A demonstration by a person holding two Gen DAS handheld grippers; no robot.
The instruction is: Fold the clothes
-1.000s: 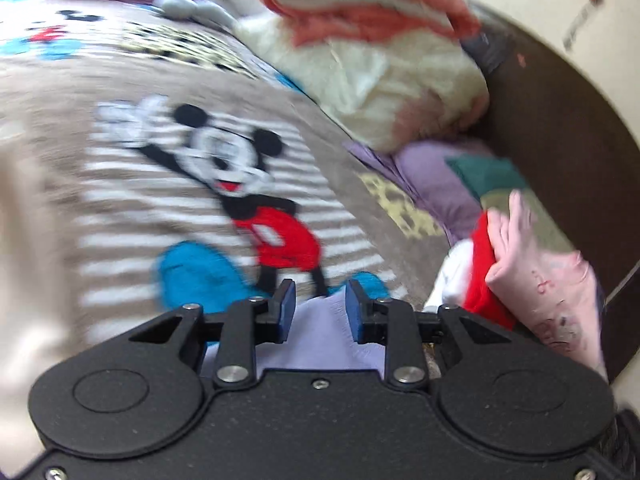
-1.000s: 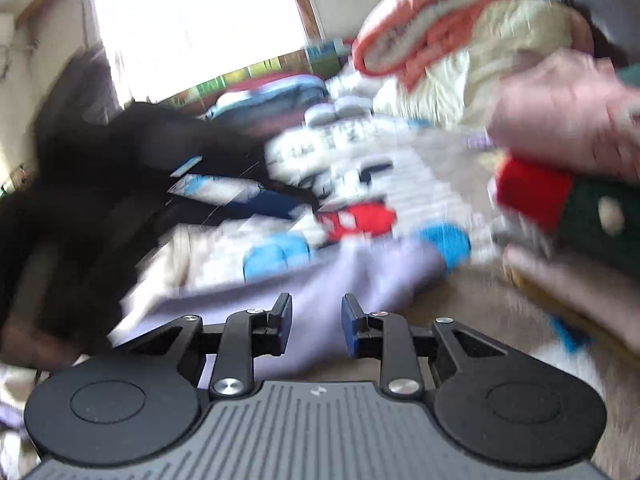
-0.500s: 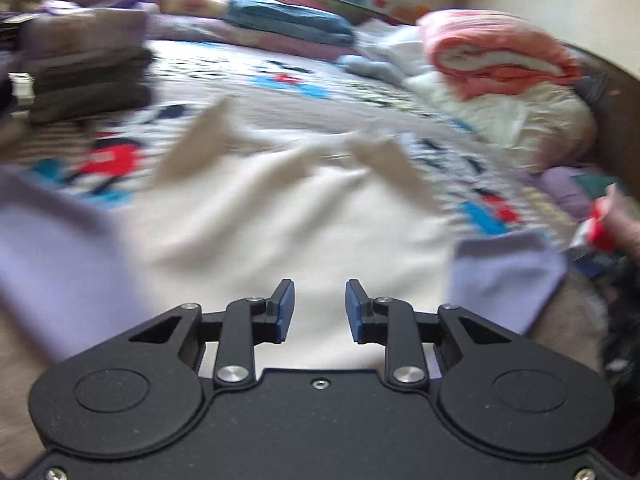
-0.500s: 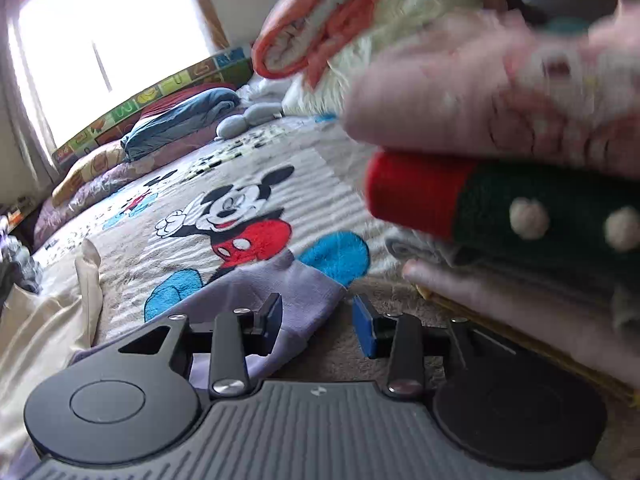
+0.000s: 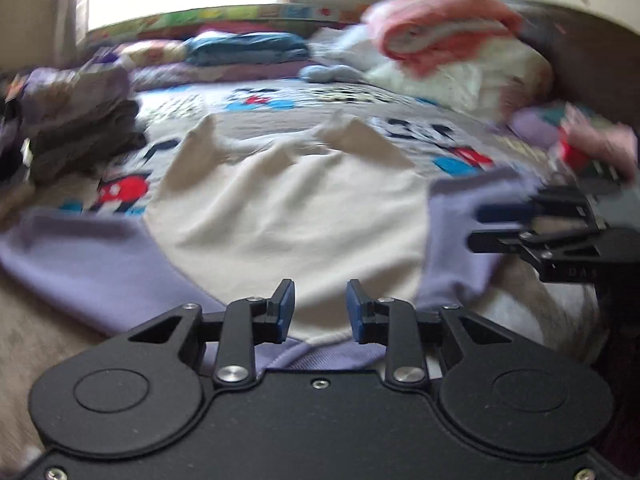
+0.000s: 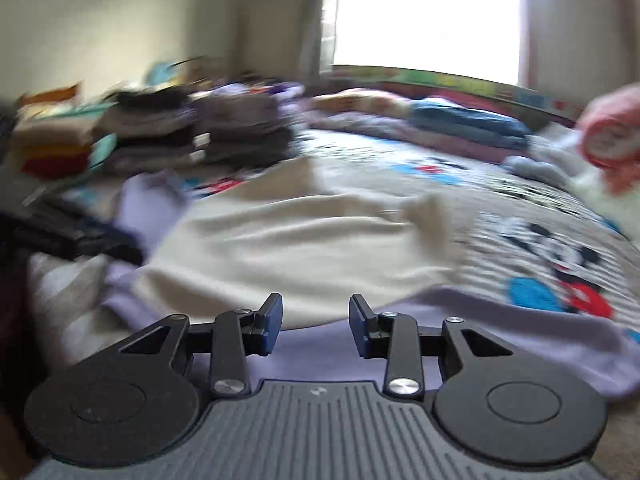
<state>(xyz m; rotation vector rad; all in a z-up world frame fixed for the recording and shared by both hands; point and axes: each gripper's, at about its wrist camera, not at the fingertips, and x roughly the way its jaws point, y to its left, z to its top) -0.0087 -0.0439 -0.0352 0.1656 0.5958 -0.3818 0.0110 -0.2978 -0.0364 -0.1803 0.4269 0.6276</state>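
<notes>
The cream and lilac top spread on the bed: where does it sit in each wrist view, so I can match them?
Left wrist: cream and lilac top fills the centre, just ahead of the left gripper.
Right wrist: centre-left, ahead of the right gripper, lilac sleeve running right.
Shared landmark: the folded blue bedding below the window.

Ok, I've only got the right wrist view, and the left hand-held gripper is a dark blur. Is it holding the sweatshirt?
Observer: No. The left hand-held gripper is opening, nothing pinched; the sweatshirt has its hem under it.
Operator: What's off to my right?
Observer: A pink and red clothes pile, just beyond the lavender sleeve.
Operator: And my own, seen from outside?
Observer: The right hand-held gripper is closing, side-on at that sleeve's end; too blurred to see contact.
</notes>
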